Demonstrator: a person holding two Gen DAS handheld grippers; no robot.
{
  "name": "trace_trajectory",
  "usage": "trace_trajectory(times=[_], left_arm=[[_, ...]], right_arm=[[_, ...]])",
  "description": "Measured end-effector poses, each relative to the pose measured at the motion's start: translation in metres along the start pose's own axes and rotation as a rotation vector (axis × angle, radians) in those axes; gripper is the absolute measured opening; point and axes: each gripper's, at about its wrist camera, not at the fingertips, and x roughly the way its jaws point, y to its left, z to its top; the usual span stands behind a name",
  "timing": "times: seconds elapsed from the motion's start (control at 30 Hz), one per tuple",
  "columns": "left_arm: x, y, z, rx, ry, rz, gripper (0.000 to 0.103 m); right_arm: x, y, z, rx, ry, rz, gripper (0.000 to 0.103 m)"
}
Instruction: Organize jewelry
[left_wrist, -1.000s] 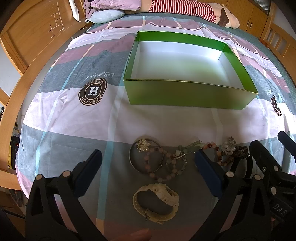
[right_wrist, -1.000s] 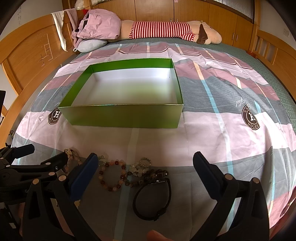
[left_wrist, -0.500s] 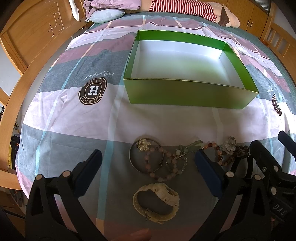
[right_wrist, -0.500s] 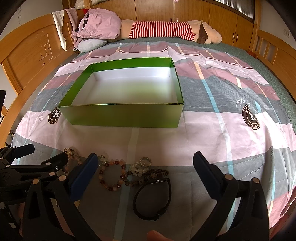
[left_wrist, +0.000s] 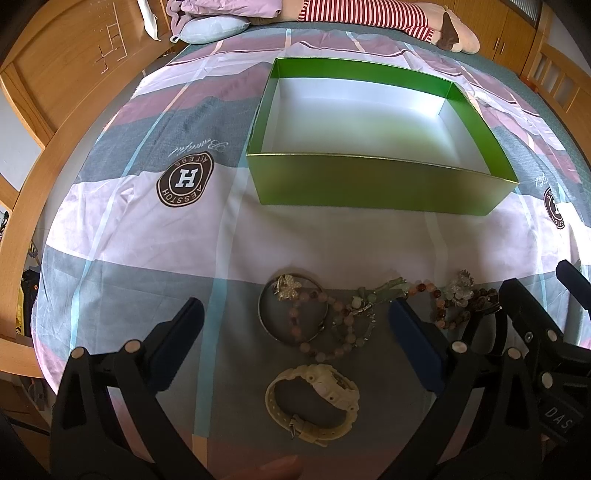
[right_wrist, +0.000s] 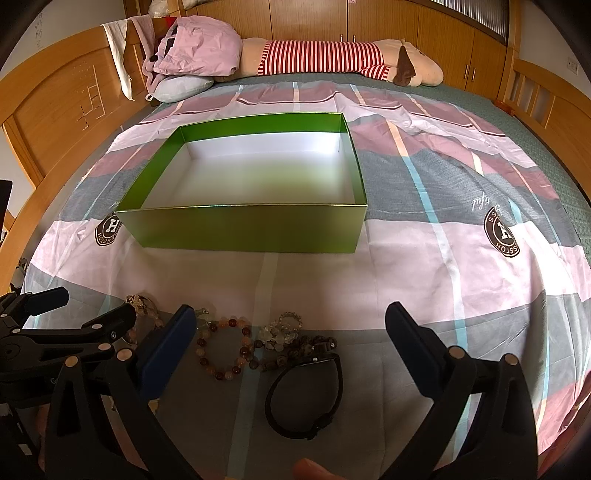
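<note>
An empty green box (left_wrist: 369, 184) with a white inside stands on the bed; it also shows in the right wrist view (right_wrist: 243, 227). Near the bed's front edge lie a cream watch (left_wrist: 314, 402), a silver bangle (left_wrist: 291, 314), pink bead bracelets (left_wrist: 332, 332) and brown bead bracelets (left_wrist: 454, 302). The right wrist view shows a bead bracelet (right_wrist: 225, 350), a clear bead cluster (right_wrist: 282, 330) and a black watch (right_wrist: 306, 397). My left gripper (left_wrist: 295, 325) is open, low over the bangle. My right gripper (right_wrist: 291, 332) is open, low over the beads and black watch.
The bedspread (left_wrist: 147, 240) is striped pink, grey and white with round logos. A striped plush toy (right_wrist: 332, 59) and pillows (right_wrist: 184, 86) lie at the far end. Wooden bed rails (left_wrist: 37, 129) run along both sides.
</note>
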Motion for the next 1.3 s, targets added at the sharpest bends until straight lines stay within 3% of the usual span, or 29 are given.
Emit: trace_trajectory(times=[1.3], left_arm=[[0.0037, 0.0031, 0.0003, 0.0, 0.014, 0.012, 0.101]], right_arm=[[-0.0006, 0.0026, 0.0002, -0.004, -0.001, 0.001, 0.102]])
